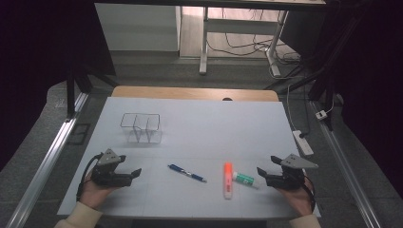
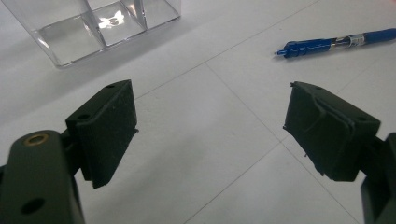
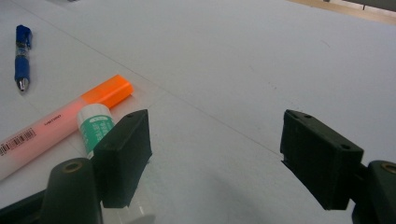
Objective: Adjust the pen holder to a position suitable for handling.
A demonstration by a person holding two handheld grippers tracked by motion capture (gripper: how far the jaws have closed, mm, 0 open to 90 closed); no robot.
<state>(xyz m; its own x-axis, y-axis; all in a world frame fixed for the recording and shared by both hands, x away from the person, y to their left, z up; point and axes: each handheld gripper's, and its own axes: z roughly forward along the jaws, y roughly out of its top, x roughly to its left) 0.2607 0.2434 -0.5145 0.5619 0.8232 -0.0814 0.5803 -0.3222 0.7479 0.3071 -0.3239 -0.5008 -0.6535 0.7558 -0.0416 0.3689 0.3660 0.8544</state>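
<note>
Lying near the spread, empty right hand-held gripper [image 1: 267,174], the glue stick [image 1: 245,179] looks light, rigid, slick; pinch mid-barrel. Left hand-held gripper [image 1: 131,174] likewise spread.

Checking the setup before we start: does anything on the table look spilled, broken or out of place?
Nothing stands out. The clear organizer stands upright, the blue pen, orange highlighter and green-labelled tube lie loose on the white sheet, no spills.

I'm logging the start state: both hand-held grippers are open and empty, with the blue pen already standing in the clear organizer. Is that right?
Not quite. The blue pen lies flat on the table, outside the clear organizer, as the high view shows. The left hand-held gripper and right hand-held gripper are indeed open and empty.
</note>
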